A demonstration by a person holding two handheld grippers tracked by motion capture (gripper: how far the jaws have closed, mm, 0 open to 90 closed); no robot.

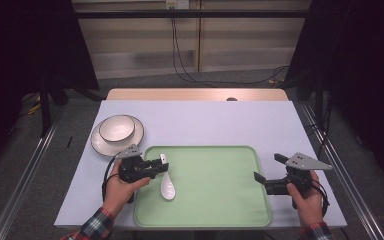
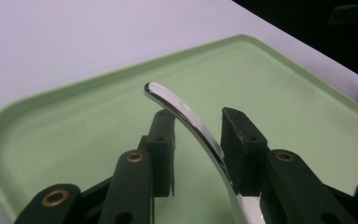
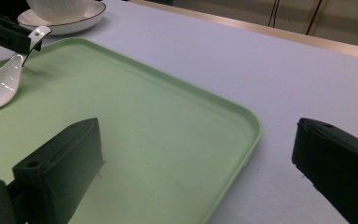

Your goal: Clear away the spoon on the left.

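White spoon (image 1: 167,183) on green tray (image 1: 215,200), handle between left tongs (image 1: 162,164), seemingly touching one pad, not pinched. Right tongs (image 1: 267,169) spread over tray's 3 o'clock rim. Bowl (image 1: 116,128) at 11 o'clock on desk (image 1: 205,120).

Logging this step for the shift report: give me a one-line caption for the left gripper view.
Left gripper jaws straddling the white spoon's handle over the green tray.

No readable text, labels, brands or numbers on any visible surface.
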